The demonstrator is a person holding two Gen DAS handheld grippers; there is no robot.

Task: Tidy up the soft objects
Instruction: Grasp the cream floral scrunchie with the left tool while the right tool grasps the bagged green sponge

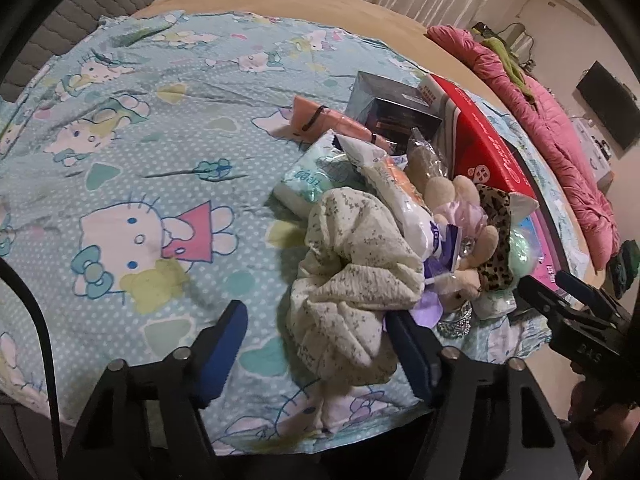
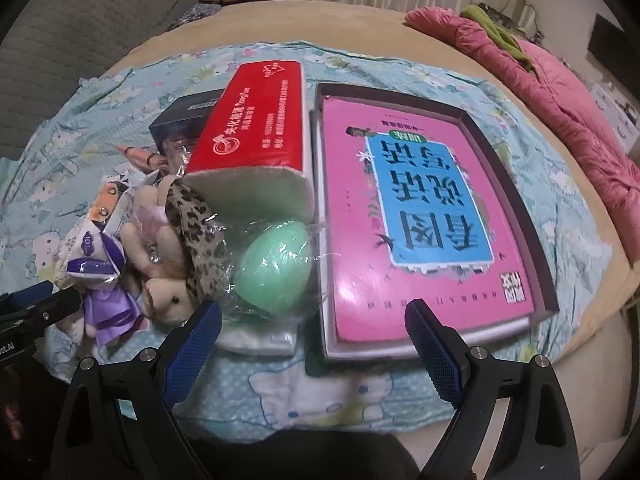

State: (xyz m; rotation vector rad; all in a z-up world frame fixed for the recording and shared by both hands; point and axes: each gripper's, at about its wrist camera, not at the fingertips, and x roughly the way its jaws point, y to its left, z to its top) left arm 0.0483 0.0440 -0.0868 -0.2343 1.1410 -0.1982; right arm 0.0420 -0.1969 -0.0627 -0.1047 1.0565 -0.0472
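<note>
- Landmark: tall red cardboard box [image 2: 256, 120], lying on the bed's pale-blue cartoon-print sheet [image 1: 132, 168].
- Cream speckled knit cloth [image 1: 356, 280]: crumpled in a heap on the near left of the red box, at the front of the pile. Judged light, limp and non-slip; a pinch on its raised upper fold should lift it whole.
- Left tool [image 1: 316, 344]: jaws spread wide, nothing held; the right-hand finger touches or sits just beside the cloth's edge.
- Right tool [image 2: 316, 336]: jaws apart, empty, hovering near the pink hardcover book [image 2: 424, 216] in its shallow tray, right of the red box.
- Beige plush rabbit [image 2: 168, 296] and mint-green egg-shaped sponge in clear wrap [image 2: 272, 268]: just in front of the red box. Soft; the wrap is probably slippery.
</note>
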